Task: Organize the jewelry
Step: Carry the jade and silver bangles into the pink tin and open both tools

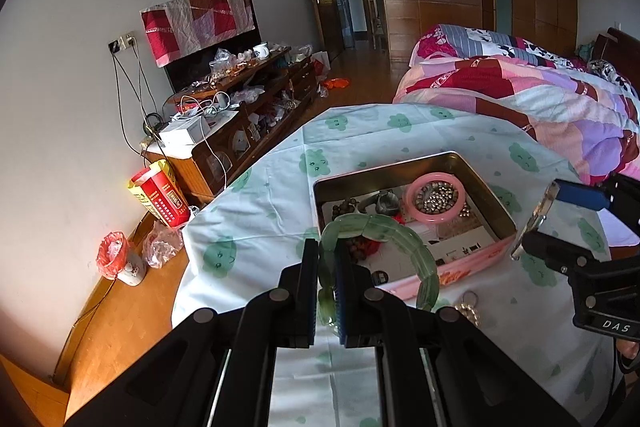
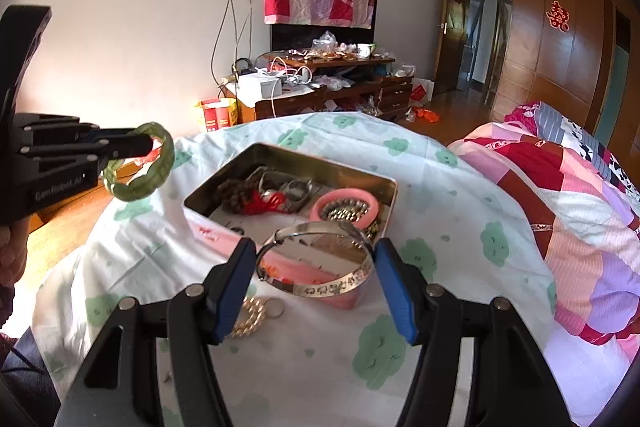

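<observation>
My left gripper [image 1: 327, 269] is shut on a green jade bangle [image 1: 384, 231] and holds it in the air near the tin's front-left corner; both also show in the right wrist view, gripper [image 2: 146, 143] and bangle [image 2: 158, 171]. My right gripper [image 2: 316, 267] is shut on a silver bangle [image 2: 320, 289], held across its width above the tin's near edge; the right gripper also shows in the left wrist view [image 1: 536, 223]. The open metal tin [image 2: 224, 173] holds a pink bangle [image 2: 348, 195], metal beads, a watch and brown beads with a red tassel.
A gold bead bracelet [image 2: 250, 319] and a small ring [image 2: 276, 308] lie on the green-patterned cloth [image 2: 304, 367] in front of the tin. A quilted bed [image 2: 580, 211] is at the right. A cluttered wooden cabinet [image 2: 328, 87] stands by the wall behind.
</observation>
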Motion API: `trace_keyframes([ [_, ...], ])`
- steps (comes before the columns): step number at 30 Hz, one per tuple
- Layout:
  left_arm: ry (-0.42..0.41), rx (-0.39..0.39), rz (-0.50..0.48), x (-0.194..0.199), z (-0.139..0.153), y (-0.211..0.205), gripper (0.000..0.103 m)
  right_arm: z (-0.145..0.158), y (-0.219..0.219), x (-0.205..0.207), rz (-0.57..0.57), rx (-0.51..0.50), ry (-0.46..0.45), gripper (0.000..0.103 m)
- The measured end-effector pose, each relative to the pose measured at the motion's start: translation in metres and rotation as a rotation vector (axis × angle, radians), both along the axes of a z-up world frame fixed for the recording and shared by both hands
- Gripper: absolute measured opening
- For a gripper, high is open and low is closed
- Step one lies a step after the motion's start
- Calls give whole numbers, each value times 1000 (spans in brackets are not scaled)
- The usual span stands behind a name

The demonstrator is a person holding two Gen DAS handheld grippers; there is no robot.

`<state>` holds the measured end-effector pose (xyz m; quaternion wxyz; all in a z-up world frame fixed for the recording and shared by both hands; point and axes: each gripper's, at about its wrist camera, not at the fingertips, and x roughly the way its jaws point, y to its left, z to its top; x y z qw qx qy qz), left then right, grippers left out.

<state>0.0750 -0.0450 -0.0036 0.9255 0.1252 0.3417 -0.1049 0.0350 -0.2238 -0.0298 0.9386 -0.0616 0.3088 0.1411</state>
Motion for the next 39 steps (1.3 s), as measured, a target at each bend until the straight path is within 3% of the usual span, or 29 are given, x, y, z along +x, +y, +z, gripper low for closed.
trace_keyframes([
  [16, 39, 24, 46, 57, -12, -7, 6, -6, 3, 46, -31, -18, 13, 64],
  [39, 96, 66, 58, 93, -43, -27, 6, -26, 4, 79, -77, -63, 69, 64],
])
